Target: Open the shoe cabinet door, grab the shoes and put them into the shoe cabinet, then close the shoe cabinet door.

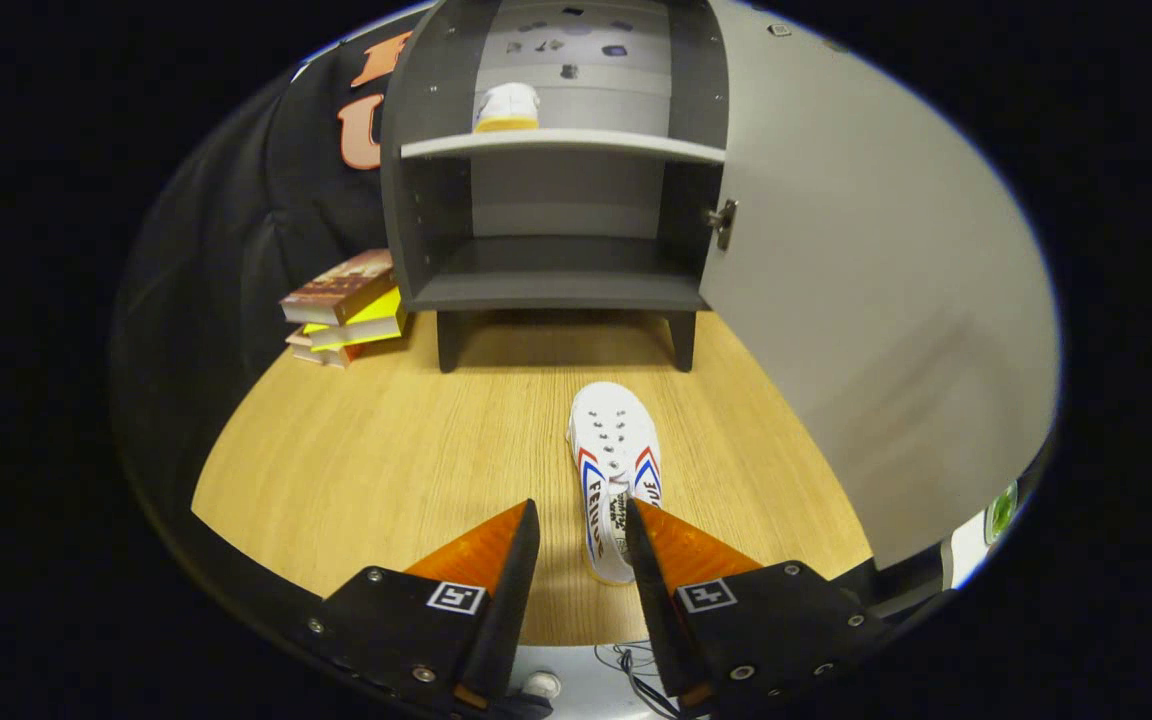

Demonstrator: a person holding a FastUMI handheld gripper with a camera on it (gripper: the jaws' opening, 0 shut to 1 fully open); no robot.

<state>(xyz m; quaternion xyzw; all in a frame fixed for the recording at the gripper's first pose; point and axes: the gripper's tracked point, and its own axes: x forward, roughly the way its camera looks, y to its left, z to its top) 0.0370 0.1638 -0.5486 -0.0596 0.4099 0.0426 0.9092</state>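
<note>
A white canvas shoe [614,450] with red and blue stripes lies on the wooden table [376,470], toe pointing at the cabinet. Its heel end sits between the fingers of my gripper [582,512], which is open; the shoe lies close against the right finger and apart from the left one. Beyond it stands the dark grey shoe cabinet [556,290] on short legs, its light grey door [866,320] swung wide open to the right. A second white shoe [507,107] rests on the cabinet's upper shelf, at its left side. The lower shelf holds nothing.
A stack of books [346,310] lies on the table left of the cabinet, against the black cloth wall. The open door reaches forward along the right side, close to the right finger. Bare table spreads left of the shoe.
</note>
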